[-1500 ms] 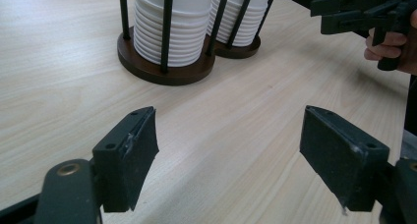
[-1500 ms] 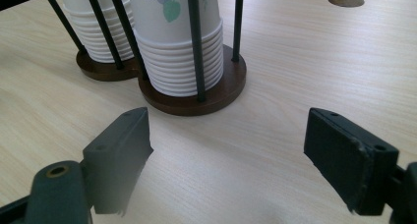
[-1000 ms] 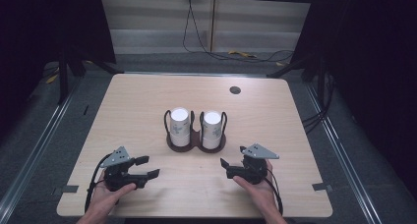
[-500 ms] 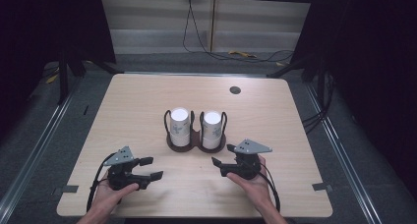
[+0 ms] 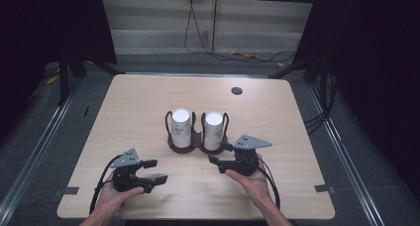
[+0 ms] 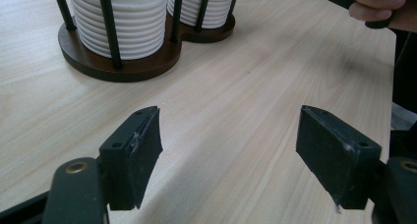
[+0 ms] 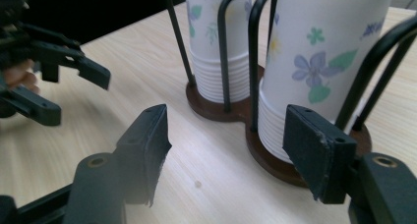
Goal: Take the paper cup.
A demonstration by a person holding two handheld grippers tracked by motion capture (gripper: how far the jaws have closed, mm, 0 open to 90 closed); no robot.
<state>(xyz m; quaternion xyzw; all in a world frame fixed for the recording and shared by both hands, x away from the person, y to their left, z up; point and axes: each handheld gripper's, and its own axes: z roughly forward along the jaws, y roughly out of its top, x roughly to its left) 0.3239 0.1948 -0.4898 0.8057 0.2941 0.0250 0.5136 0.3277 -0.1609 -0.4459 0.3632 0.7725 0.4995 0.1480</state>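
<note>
So nothing's picked up yet: both cup stacks (image 5: pixel 181 128) sit in the wire holder (image 5: pixel 197 142) mid-table. Right gripper (image 5: pixel 218 153), jaws just narrowing but empty, is near it; left gripper (image 5: pixel 154 170), jaws just parting, empty, waits w/ table (image 5: pixel 297 137) beneath.

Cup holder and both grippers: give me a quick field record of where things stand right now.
holder: dark wooden base with black wire loops, mid-table
cups: two stacks of flower-printed paper cups, left stack, right stack, upright in the holder
left gripper: near the front edge, apart from the holder, jaws just opening, nothing between them
right gripper: close beside the right stack, jaws just closing, nothing gripped
table: light wood
</note>
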